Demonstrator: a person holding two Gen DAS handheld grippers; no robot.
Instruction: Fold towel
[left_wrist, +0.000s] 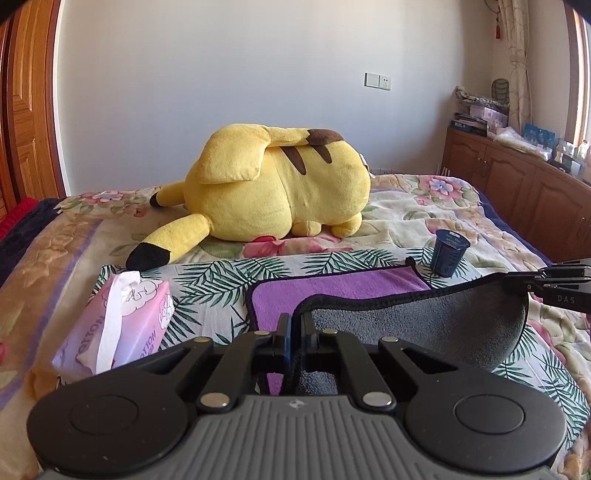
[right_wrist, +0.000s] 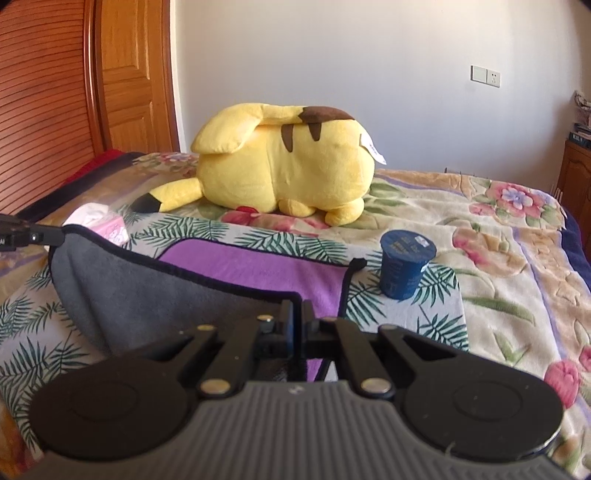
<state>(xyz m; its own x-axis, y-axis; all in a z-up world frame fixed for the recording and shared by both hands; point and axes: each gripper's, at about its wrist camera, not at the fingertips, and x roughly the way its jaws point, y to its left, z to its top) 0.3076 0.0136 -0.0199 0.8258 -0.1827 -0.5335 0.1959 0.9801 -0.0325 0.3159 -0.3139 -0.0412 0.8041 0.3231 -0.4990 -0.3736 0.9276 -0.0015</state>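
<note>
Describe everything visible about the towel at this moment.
The towel is soft fleece, purple on one face and grey on the other, edged with dark piping and a small loop at its far right corner. Its far part lies flat on the palm-leaf cloth on the bed. The near edge is lifted, showing the grey side, and sags between the left claw and the right claw, each shut on a near corner. A dark blue cup stands just beside the loop corner.

Bed (left_wrist: 424, 206): towel (left_wrist: 332, 295), purple face up, near edge lifted by both clamped grippers, left gripper (left_wrist: 294, 325), right gripper (left_wrist: 517, 282); tissue pack (left_wrist: 122, 321) left; cup (left_wrist: 450, 254) beyond; plush (left_wrist: 273, 184) behind.
</note>
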